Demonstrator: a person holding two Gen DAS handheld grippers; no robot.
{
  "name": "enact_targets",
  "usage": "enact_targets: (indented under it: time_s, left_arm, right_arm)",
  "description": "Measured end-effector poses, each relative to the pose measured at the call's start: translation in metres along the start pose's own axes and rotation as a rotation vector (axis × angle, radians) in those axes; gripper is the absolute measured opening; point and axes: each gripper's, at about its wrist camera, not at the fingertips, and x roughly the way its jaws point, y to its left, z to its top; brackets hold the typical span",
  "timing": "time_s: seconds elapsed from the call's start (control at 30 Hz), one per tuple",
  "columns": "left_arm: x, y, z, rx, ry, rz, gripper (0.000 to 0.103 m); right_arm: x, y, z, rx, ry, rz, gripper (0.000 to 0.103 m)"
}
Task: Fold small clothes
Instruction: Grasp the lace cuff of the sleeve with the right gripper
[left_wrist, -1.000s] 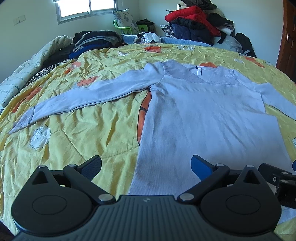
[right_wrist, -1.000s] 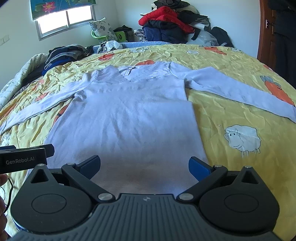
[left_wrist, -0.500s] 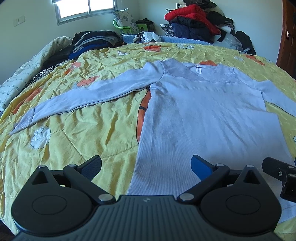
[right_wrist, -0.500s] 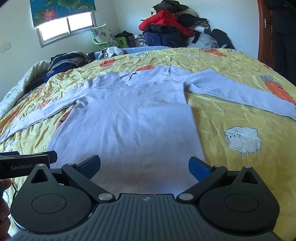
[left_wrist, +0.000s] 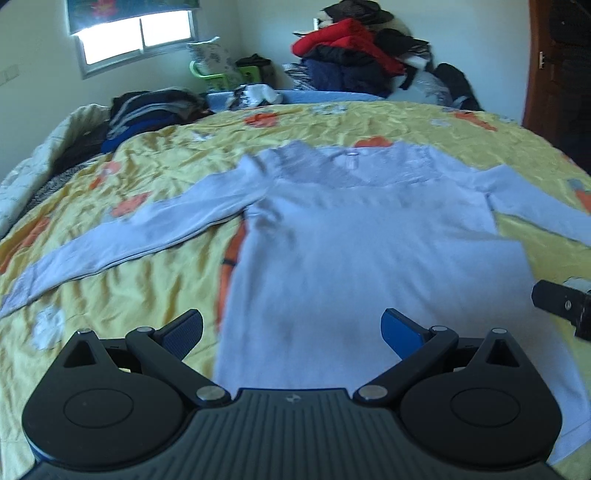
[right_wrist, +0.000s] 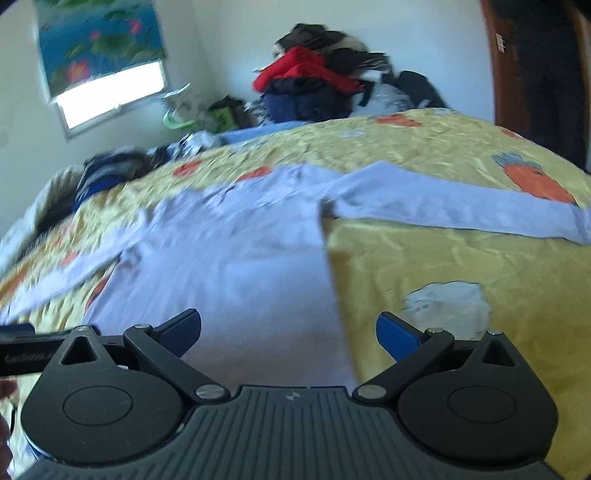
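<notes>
One pale blue long-sleeved top (left_wrist: 354, 236) lies flat across mid-frame on the yellow bed (left_wrist: 147, 295), two sleeves spread. Left gripper (left_wrist: 291, 328) and right gripper (right_wrist: 288, 328), both released, hover at lower frame.

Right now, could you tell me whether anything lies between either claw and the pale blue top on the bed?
Nothing visible does. The pale blue top lies flat on the yellow bedspread, directly ahead of the open left claw and right claw.

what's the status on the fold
Left gripper and right gripper open, empty. Top flat on bed, sleeves spread, unfolded. Nothing in the way.
</notes>
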Motion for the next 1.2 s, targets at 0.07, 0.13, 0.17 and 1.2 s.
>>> enact_targets:
  time_s: [0.07, 0.13, 0.17, 1.2]
  left_arm:
    - [0.003, -0.005, 0.004, -0.001, -0.001, -0.03, 0.103]
    - [0.006, -0.01, 0.007, -0.003, 0.0, -0.043, 0.103]
    - [0.008, -0.012, 0.008, -0.001, 0.002, -0.048, 0.103]
    - [0.05, -0.009, 0.022, -0.002, 0.038, -0.003, 0.103]
  right_arm:
    - [0.002, -0.016, 0.003, 0.031, -0.013, -0.016, 0.102]
    - [0.004, -0.036, 0.007, 0.063, -0.03, -0.038, 0.102]
    - [0.005, -0.048, 0.009, 0.08, -0.044, -0.049, 0.102]
    - [0.076, -0.295, 0.036, 0.89, -0.391, -0.248, 0.011]
